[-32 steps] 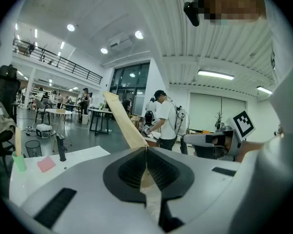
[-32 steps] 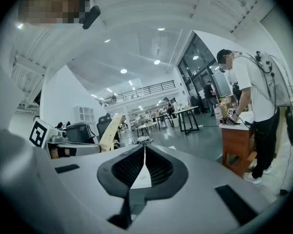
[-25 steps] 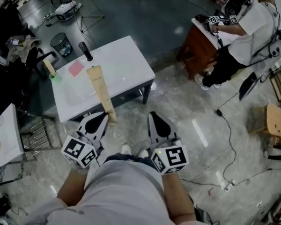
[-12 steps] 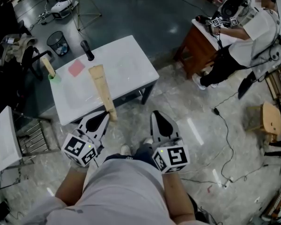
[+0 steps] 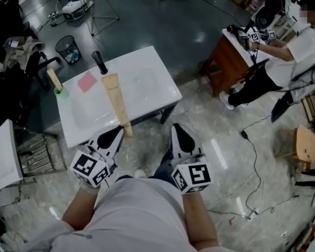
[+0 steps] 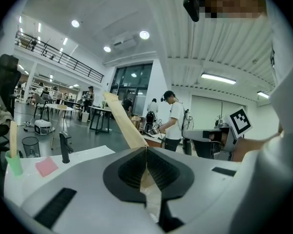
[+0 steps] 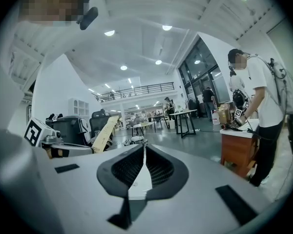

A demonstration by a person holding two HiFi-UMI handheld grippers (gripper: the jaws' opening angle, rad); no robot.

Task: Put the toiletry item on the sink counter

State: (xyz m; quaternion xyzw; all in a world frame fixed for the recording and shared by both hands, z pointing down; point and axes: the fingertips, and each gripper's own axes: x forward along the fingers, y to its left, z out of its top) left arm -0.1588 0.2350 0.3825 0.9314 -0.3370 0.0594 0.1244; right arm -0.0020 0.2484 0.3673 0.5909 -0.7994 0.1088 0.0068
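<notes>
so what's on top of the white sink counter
A black faucet, a pink pad and a green cup holding a tan stick. The tan tube in the left gripper reaches over the counter, hiding a strip of it.

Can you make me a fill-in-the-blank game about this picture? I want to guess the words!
1. The left gripper is shut on the long beige tube, and the right gripper is shut and holds ____.
2. The faucet on the white sink counter is ____ in colour.
3. The flat square pad next to the faucet is ____.
4. The little cup at the counter's corner is ____.

Missing words: nothing; black; pink; green.
</notes>
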